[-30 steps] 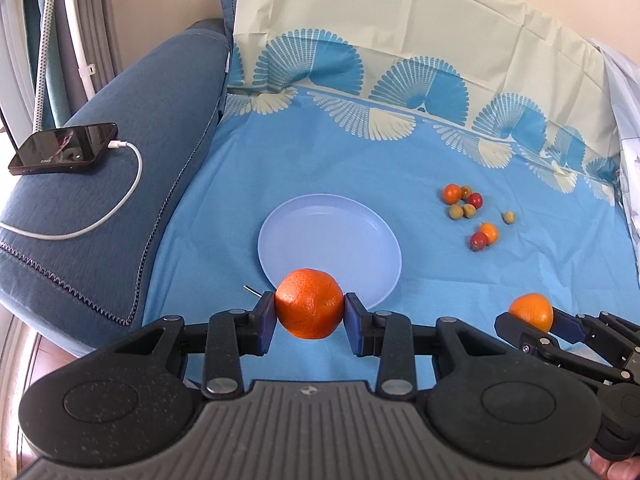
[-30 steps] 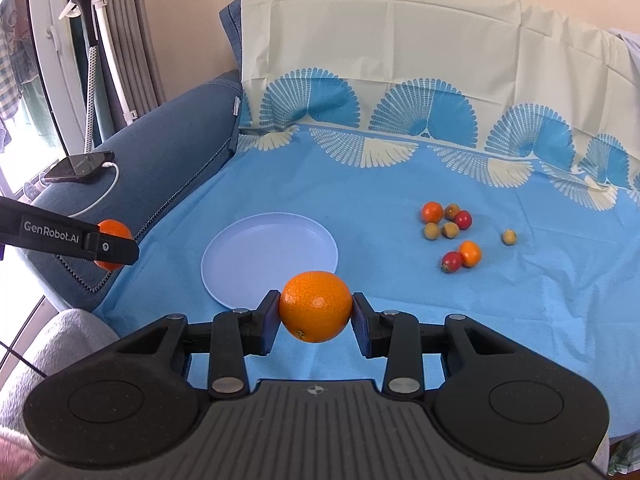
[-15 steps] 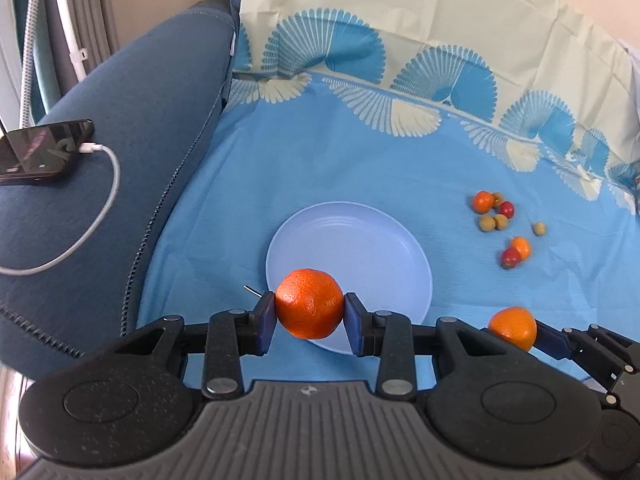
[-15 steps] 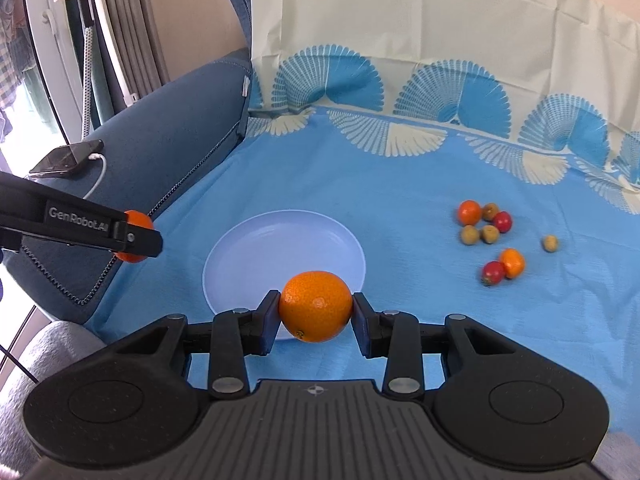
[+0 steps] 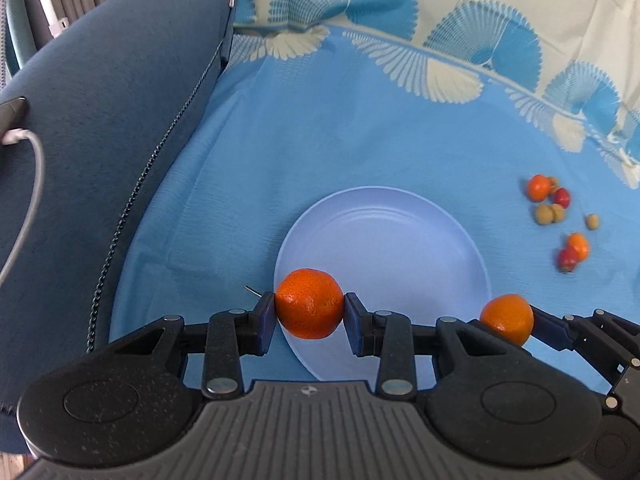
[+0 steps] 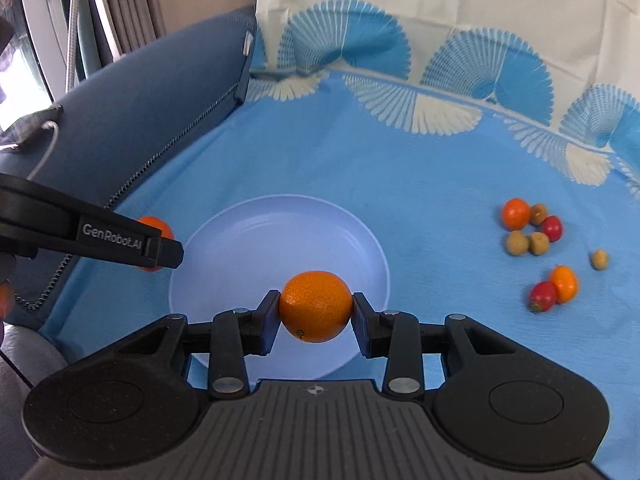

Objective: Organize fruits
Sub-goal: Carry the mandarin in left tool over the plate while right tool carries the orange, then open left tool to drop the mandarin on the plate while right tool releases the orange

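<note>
Showing phone cable (image 5: 28, 184) leftward, right view (image 6: 520, 213) sharper small fruits

smooth glossy plate (image 6: 360, 236) on matt woven cloth (image 6: 400, 168); dimpled, shiny oranges (image 6: 316, 306); speckled matt black plastic gripper body (image 6: 112, 404).

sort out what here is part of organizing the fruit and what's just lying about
Job:
left tongs, darker orange
right tongs, lighter orange
pale blue plate
small loose fruits

Lying about:
phone
white cable
blue sofa arm
</note>
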{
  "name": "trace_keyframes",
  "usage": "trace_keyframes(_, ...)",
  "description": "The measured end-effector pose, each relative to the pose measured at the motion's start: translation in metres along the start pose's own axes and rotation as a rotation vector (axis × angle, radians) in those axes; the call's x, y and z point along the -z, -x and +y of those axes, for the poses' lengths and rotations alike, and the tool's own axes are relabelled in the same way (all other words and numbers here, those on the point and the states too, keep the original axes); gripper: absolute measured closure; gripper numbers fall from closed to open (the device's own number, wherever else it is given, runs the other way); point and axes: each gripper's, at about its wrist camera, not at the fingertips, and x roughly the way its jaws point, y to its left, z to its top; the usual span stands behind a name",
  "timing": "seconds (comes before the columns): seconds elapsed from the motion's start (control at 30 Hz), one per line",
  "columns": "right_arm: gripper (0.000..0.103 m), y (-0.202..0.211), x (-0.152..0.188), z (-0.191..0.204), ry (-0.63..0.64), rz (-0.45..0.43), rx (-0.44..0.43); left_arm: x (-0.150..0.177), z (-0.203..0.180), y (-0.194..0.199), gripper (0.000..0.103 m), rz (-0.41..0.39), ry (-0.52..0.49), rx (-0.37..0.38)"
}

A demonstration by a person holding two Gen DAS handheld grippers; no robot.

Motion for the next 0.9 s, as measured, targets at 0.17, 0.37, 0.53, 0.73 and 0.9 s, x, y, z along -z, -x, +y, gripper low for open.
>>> trace_keyframes(0.17,0.063,-0.027,0.0,0.0,0.016,0.034,-0.007,-0.008,0.001,-0.024,0.063,0.03,-0.006,-0.016)
trace_keyframes(0.37,0.063,-0.047,0.002,-0.004,0.035,0.066,0.015,-0.012,-0.002,-0.043,0.063,0.05,-0.023,-0.021)
trace_keyframes(0.53,0.063,-0.052,0.003,-0.009,0.036,0.074,0.025,-0.012,-0.008,-0.047,0.063,0.052,-0.04,-0.019)
trace_keyframes(0.73,0.062,-0.05,-0.002,-0.007,0.065,0.061,0.009,-0.014,-0.01,-0.039,0.012,0.016,-0.043,-0.011)
trace_keyframes(0.9,0.017,-0.028,-0.005,0.001,0.113,0.033,0.008,-0.011,-0.006,-0.01,0.003,-0.028,-0.037,-0.001)
